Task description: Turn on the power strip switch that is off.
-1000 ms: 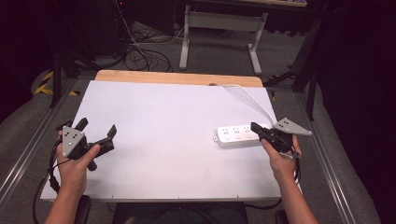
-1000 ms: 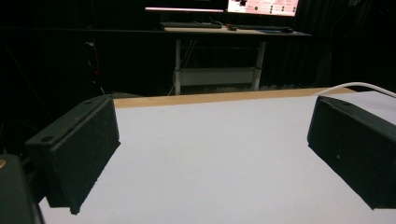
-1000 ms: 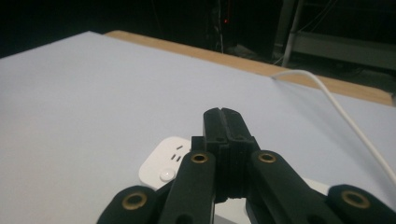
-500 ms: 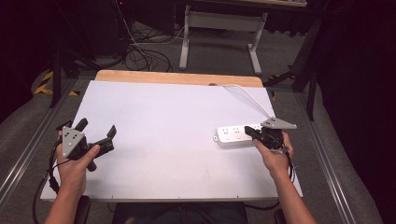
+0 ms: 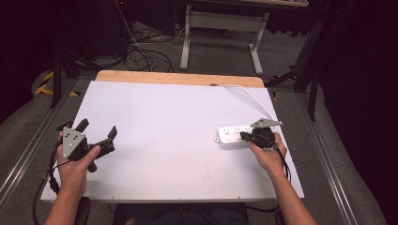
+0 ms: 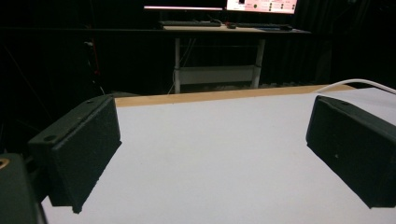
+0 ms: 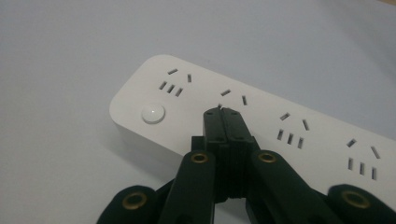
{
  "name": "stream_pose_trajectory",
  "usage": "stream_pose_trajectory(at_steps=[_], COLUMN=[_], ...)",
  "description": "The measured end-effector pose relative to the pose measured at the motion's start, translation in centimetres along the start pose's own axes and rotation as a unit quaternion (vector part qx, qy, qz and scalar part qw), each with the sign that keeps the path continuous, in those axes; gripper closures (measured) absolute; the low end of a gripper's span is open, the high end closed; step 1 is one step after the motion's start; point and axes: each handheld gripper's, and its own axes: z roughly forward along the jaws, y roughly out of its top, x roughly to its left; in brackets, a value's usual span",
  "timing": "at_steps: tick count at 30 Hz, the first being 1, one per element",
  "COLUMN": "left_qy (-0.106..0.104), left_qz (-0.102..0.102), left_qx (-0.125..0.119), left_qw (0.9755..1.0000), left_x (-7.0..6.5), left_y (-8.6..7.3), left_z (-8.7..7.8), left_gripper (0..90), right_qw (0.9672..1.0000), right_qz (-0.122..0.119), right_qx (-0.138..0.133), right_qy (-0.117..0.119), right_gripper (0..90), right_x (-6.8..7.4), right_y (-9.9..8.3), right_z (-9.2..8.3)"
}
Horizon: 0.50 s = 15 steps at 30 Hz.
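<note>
Power strip (image 5: 232, 137) lies near the worktop's (image 5: 178, 122) right edge. Your right gripper (image 7: 222, 113), fingers pressed together, hovers beside its round button (image 7: 153, 113); pressing it seems next. Left gripper's (image 5: 96, 136) fingers are spread, idle.

Right gripper (image 5: 246, 136): moved forward and to its left, from just off the right end of the power strip (image 5: 231, 137) to over the strip's top.
Right jaws: pressed together, tips above the second socket group, just right of the round button (image 7: 153, 113).
Right hand (image 5: 267, 157): advanced with the gripper.
</note>
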Motion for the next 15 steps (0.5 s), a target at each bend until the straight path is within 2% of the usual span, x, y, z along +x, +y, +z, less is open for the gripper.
stream_pose_trajectory(at_steps=[8,15], left_qy=[-0.002,-0.002], left_qz=[0.001,0.001], left_qx=[0.001,0.001], left_qw=[1.0000,1.0000], left_x=[-0.02,0.00], left_y=[0.00,-0.01], left_z=[-0.05,-0.10], left_gripper=[3.5,3.5], right_qw=[0.9999,1.0000], right_qz=[-0.010,0.001], right_qx=[0.006,0.005], right_qy=[-0.005,0.001], right_gripper=[90.0,90.0], right_x=[0.02,-0.13], right_y=[0.08,-0.03], right_z=[0.73,0.92])
